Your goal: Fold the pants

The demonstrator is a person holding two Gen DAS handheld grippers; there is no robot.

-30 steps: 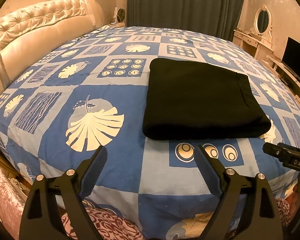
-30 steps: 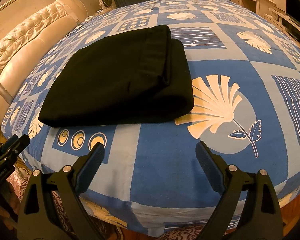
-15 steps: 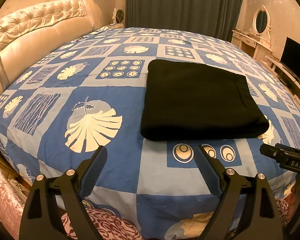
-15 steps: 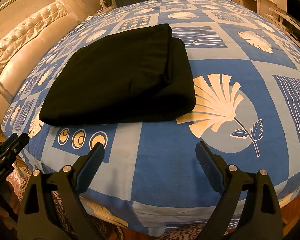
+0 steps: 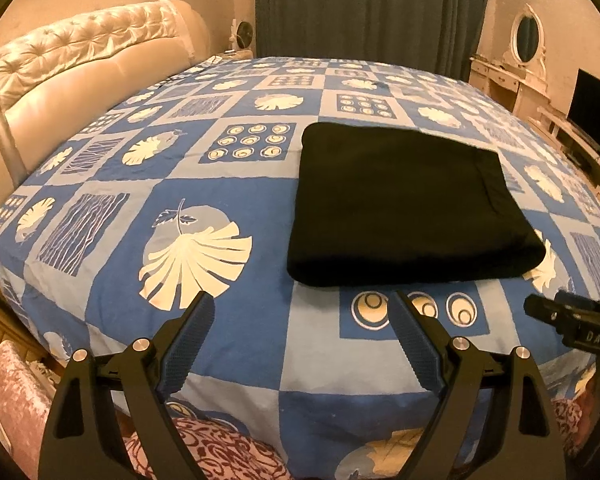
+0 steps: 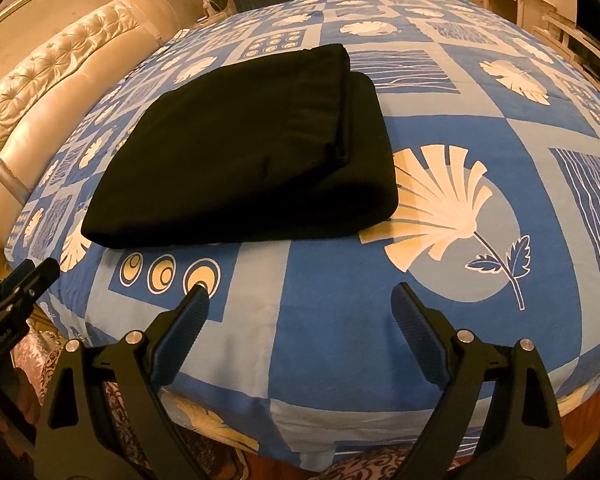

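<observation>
The black pants lie folded flat on the bed, unchanged from a second ago. My left gripper and right gripper stay spread and empty, barely shifted, short of the near edge.

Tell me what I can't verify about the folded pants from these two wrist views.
- Underside of the black pants: hidden by their own top layers, both views.
- Layer count: right wrist view shows a stepped edge, the rest too dark.
- Far edge alignment: hidden behind the bundle.
- Left gripper and right gripper: open, touching nothing.
</observation>
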